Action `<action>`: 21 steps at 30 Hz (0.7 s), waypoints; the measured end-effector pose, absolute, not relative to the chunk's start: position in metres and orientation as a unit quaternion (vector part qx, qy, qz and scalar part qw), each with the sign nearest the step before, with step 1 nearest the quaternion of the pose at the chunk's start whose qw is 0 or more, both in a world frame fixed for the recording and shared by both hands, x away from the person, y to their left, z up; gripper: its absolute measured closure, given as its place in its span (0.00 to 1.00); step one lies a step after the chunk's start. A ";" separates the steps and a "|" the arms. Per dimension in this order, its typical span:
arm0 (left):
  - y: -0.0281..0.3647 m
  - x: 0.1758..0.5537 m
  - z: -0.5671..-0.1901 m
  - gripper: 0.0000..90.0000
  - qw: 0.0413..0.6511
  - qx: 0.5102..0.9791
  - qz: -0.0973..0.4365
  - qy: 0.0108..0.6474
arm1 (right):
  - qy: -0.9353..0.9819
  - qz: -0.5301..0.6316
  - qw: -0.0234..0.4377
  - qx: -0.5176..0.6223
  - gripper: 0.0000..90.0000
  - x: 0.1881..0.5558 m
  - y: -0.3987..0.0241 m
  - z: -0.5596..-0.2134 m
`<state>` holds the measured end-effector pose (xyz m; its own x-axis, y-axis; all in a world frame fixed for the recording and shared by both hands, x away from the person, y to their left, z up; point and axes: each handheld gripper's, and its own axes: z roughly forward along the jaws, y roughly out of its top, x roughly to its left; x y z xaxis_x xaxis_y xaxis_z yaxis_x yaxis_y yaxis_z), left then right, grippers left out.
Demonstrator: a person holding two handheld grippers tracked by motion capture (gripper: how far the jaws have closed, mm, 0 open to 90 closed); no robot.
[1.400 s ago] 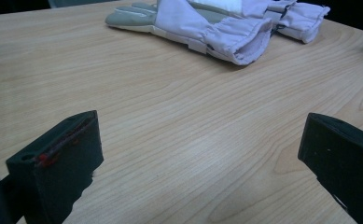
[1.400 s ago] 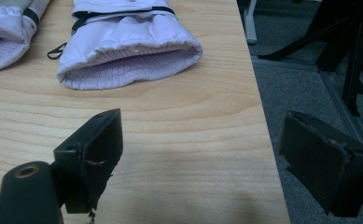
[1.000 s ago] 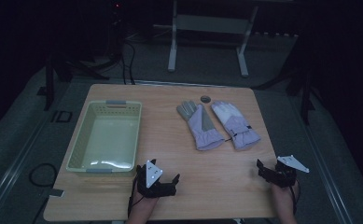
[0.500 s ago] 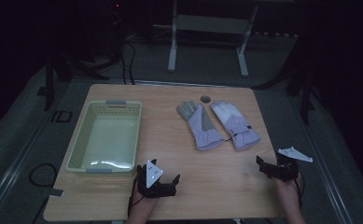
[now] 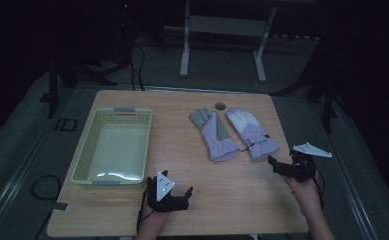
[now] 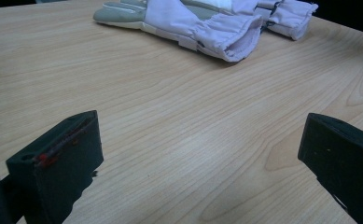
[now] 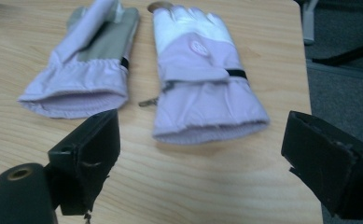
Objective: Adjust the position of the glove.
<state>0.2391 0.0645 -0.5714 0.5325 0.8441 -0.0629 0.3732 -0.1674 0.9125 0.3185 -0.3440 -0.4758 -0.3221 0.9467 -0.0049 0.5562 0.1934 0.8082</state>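
Low in the right of the high view, the right tongs (image 5: 282, 167) hang just above the bench (image 5: 242, 195) with their jaws spread wide and nothing between them, aimed up-frame at the nearer cuff. At the bottom centre of that view the left tongs (image 5: 174, 192) sit low over bare wood, equally wide and empty.

From the right gripper view, the right glove (image 7: 202, 79) lies flat, back side up, its open cuff toward the lower centre of the frame, squarely between the two black jaws but apart from them. The left glove (image 7: 83, 70) lies just beside it at upper left, palm side up, a short clip cord linking the pair. In the left gripper view the same left glove (image 6: 193, 25) sits at the top of the frame, well apart from those jaws.

The basket (image 5: 89, 150) stands empty at the left of the high view, so putting the gloves away looks likely. To grip well, I would run the right tongs forward and low, one jaw sliding under the cuff edge, pinching both fabric layers. Because the gloves appear tethered, lift slowly so the second one trails without snagging.
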 end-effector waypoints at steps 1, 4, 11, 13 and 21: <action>0.065 0.239 -0.571 0.00 0.490 0.725 0.240 0.419 | 0.727 0.367 0.267 0.515 0.12 0.320 -0.342 -0.474; 0.065 0.239 -0.571 0.00 0.491 0.725 0.240 0.419 | 0.734 0.366 0.270 0.504 0.20 0.324 -0.336 -0.465; 0.065 0.239 -0.571 0.00 0.492 0.725 0.240 0.418 | 0.740 0.384 0.260 0.488 0.24 0.333 -0.325 -0.450; 0.065 0.239 -0.571 0.00 0.492 0.725 0.240 0.417 | 0.736 0.393 0.267 0.482 0.23 0.335 -0.322 -0.445; 0.065 0.238 -0.571 0.00 0.494 0.725 0.240 0.416 | 0.744 0.413 0.252 0.461 0.26 0.350 -0.307 -0.433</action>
<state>0.2383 0.0650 -0.5714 0.5392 0.8398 -0.0634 0.3662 -0.1660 0.9156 0.3505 -0.3071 -0.4330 -0.4490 0.8935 0.0060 0.4779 0.2345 0.8465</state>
